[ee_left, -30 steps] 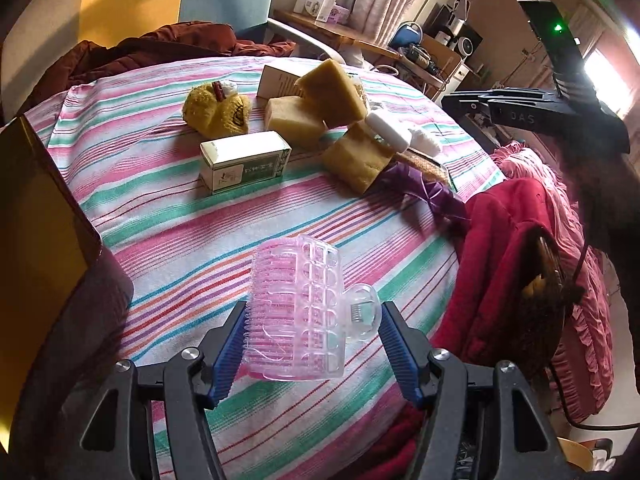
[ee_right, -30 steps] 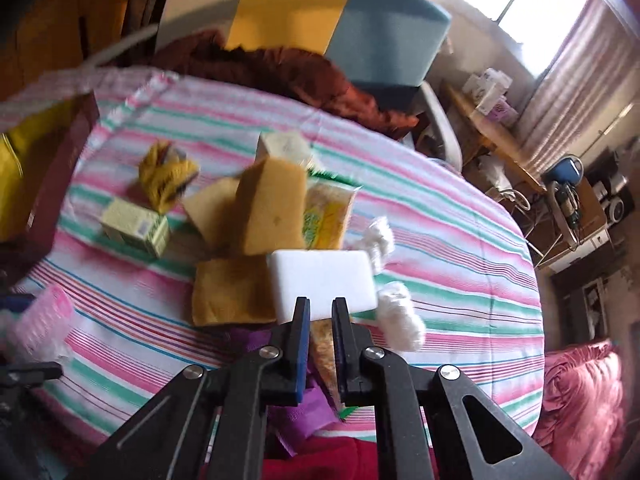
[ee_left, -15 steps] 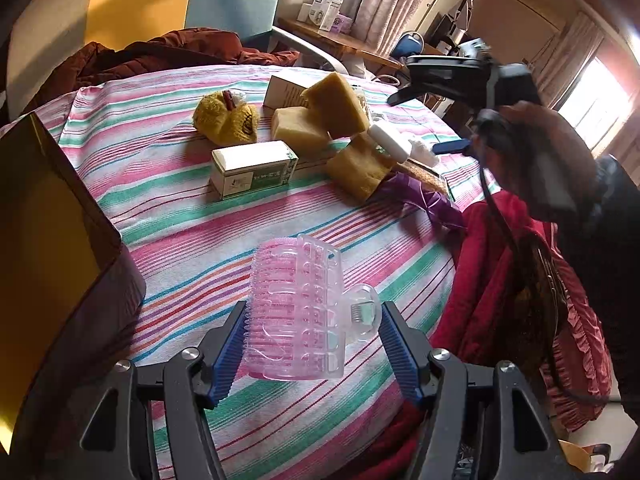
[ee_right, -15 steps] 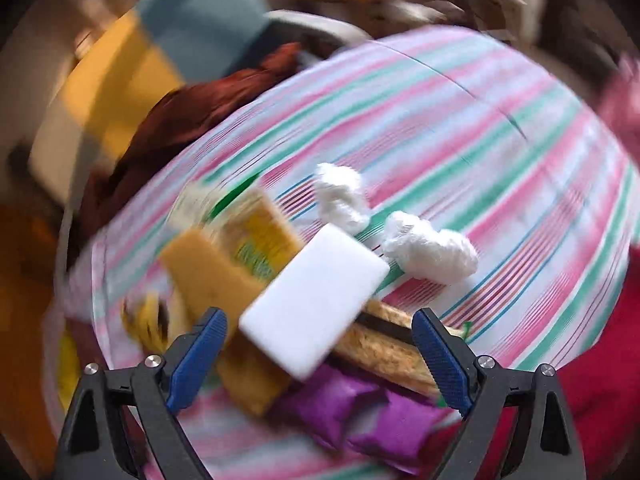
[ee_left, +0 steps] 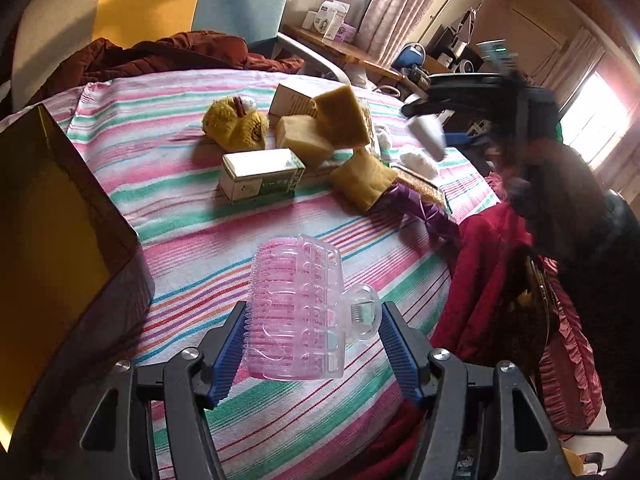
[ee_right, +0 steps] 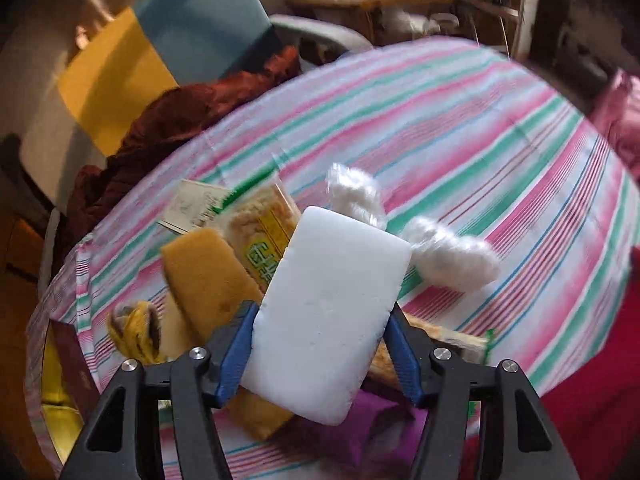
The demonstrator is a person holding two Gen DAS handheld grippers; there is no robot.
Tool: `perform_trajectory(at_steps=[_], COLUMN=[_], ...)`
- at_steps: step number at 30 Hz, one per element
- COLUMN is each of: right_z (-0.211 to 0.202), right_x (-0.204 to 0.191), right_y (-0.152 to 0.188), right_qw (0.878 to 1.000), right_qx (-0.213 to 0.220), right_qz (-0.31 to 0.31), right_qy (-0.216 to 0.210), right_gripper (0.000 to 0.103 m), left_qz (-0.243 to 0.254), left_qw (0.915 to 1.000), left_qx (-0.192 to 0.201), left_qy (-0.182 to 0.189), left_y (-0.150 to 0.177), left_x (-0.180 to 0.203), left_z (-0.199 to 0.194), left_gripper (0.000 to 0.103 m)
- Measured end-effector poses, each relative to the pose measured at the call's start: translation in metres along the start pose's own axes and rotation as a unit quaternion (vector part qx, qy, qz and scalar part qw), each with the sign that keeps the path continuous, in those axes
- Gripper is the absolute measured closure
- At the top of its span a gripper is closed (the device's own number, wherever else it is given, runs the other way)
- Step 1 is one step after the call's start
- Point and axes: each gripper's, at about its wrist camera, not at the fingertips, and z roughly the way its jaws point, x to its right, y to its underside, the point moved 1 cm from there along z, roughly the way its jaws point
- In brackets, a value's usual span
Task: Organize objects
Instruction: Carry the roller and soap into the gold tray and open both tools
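My left gripper (ee_left: 314, 354) is shut on a clear pink hair roller with a clip (ee_left: 298, 312) and holds it above the striped tablecloth (ee_left: 192, 248). My right gripper (ee_right: 320, 354) is shut on a white sponge block (ee_right: 328, 308), lifted above the pile. It shows blurred in the left wrist view (ee_left: 444, 124) with the white block (ee_left: 428, 136). Under it lie yellow sponges (ee_right: 208, 276), a snack packet (ee_right: 264, 236), white fluffy pieces (ee_right: 448, 258) and a purple wrapper (ee_right: 376, 428).
A green-white box (ee_left: 260, 176), a yellow plush toy (ee_left: 236, 124), yellow sponges (ee_left: 340, 120) and another box (ee_left: 292, 100) lie mid-table. A dark box with yellow inside (ee_left: 44, 240) stands at left. Red cloth (ee_left: 492, 280) hangs off the right edge. A chair with brown clothing (ee_left: 168, 56) stands behind.
My right gripper opened, came down around the white sponge block, closed on it and lifted it. My left gripper still holds the pink roller in much the same place.
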Motion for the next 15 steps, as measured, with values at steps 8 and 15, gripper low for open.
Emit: perform_trajectory(at_steps=[8,15], right_z=[-0.072,-0.063], right_x=[-0.089,-0.212], right_y=[0.029,0.087], right_qw=[0.979,0.936], right_qx=[0.043,0.006], right_qz=[-0.171,-0.292], right_qy=[-0.103,-0.195], right_gripper=[0.038,0.037], left_qz=[-0.039,-0.144], left_qw=[0.9965,0.9690], left_qx=[0.066,0.136], left_qy=[-0.033,-0.148], left_y=[-0.003,0.020], left_x=[-0.019,-0.091], left_z=[-0.060,-0.146], left_gripper=[0.038,0.038])
